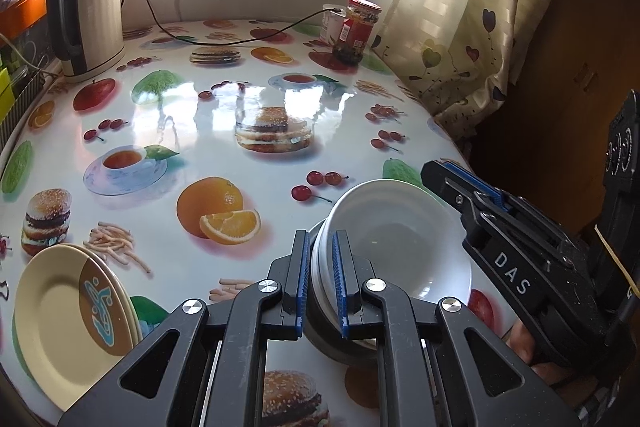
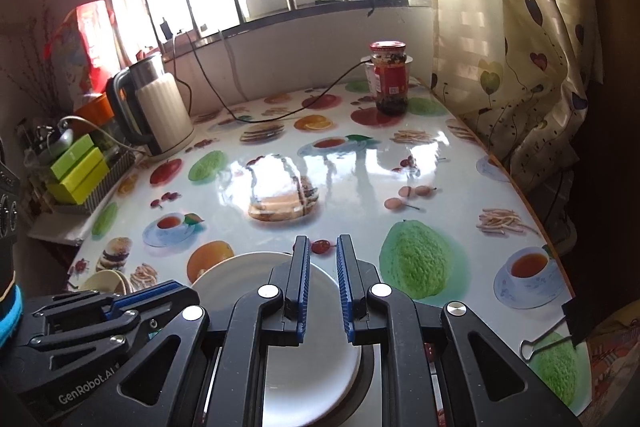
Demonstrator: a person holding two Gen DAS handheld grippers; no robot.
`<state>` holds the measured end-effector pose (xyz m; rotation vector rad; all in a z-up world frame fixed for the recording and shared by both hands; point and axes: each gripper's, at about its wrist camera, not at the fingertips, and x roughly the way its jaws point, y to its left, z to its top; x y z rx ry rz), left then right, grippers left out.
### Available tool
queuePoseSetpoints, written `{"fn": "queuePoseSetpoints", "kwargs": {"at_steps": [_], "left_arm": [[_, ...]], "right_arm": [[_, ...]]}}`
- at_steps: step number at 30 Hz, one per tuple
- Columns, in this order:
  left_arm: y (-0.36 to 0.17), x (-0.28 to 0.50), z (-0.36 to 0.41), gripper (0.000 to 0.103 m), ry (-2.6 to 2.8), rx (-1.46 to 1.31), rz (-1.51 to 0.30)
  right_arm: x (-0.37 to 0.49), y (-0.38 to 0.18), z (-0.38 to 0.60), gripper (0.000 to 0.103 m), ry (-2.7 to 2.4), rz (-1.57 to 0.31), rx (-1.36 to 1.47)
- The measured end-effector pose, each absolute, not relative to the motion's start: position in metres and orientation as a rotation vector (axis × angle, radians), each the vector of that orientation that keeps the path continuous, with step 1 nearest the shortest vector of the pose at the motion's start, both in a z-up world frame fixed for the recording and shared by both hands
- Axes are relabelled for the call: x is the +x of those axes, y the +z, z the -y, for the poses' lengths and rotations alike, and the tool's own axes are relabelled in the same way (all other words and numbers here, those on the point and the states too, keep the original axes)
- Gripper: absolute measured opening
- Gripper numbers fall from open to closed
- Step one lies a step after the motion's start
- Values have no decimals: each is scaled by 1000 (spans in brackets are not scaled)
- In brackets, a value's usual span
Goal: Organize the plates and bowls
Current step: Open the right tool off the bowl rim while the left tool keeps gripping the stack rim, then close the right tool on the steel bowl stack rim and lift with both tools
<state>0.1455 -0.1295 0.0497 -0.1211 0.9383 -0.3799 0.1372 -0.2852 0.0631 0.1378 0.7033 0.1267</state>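
Observation:
A stack of white bowls (image 1: 400, 247) sits near the table's front edge, and its top bowl is tilted. My left gripper (image 1: 320, 239) is shut on the stack's near left rim, which shows white between the blue pads. My right gripper (image 1: 436, 171) comes in from the right and lies across the top bowl's far right rim. In the right wrist view my right gripper (image 2: 322, 243) is shut, with the white bowl (image 2: 248, 271) rim running through the narrow gap. My left gripper (image 2: 180, 291) shows at the lower left. Cream plates (image 1: 72, 307) with a brown and blue pattern are stacked at the front left.
A kettle (image 1: 92, 15) stands at the back left with its cable trailing across the table. A red-lidded jar (image 1: 356, 27) is at the back right beside the curtain (image 1: 460, 27). Green boxes (image 2: 80, 167) fill a basket off the left edge. The table edge (image 2: 520, 195) curves along the right.

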Motion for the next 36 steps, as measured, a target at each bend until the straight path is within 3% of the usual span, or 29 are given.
{"fn": "queuePoseSetpoints", "kwargs": {"at_steps": [19,24,36], "left_arm": [[57,129,118,12,-383,-113,-891],[58,125,107,13,-364,-141,-877],[47,120,94,18,-331,-169,-894]], "right_arm": [[113,73,300,15,104,-675,174],[94,74,322,24,70,-660,221],[74,63,340,24,42,-670,246]]}}
